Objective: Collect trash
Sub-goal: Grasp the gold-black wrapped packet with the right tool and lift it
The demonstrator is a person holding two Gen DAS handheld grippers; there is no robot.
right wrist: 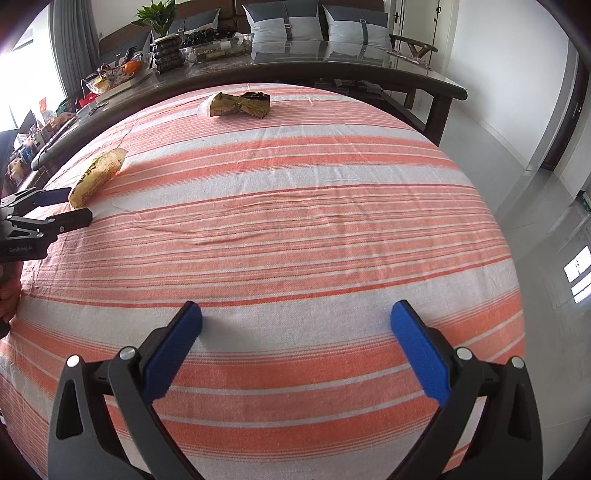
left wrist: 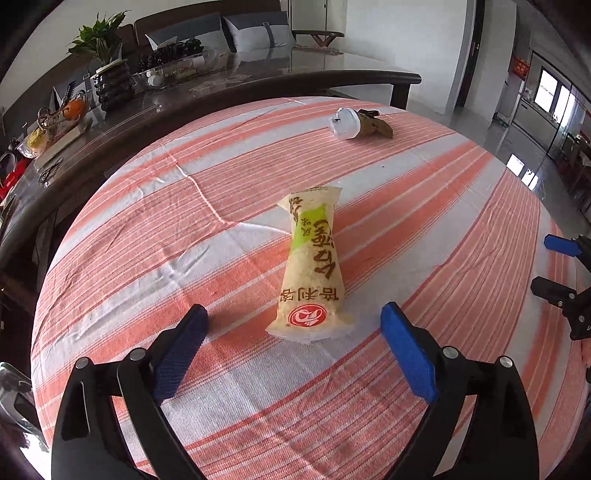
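A yellow snack wrapper (left wrist: pixel 312 266) with green and red print lies on the striped tablecloth (left wrist: pixel 147 258). My left gripper (left wrist: pixel 293 314) is open, its blue pads either side of the wrapper's near end, not touching. The wrapper also shows in the right wrist view (right wrist: pixel 96 176), with the left gripper (right wrist: pixel 70 206) beside it. A crumpled brown wrapper with a white piece (left wrist: pixel 360 123) lies at the far side and shows in the right wrist view (right wrist: pixel 238 104). My right gripper (right wrist: pixel 295 314) is open and empty over the cloth; it shows in the left wrist view (left wrist: pixel 554 266).
A dark glass-topped table (right wrist: pixel 332 59) stands behind, with a plant (right wrist: pixel 162 26), glass bowls and clutter. A sofa with cushions (right wrist: pixel 288 22) is beyond. Tiled floor (right wrist: pixel 517 184) lies to the right of the cloth's edge.
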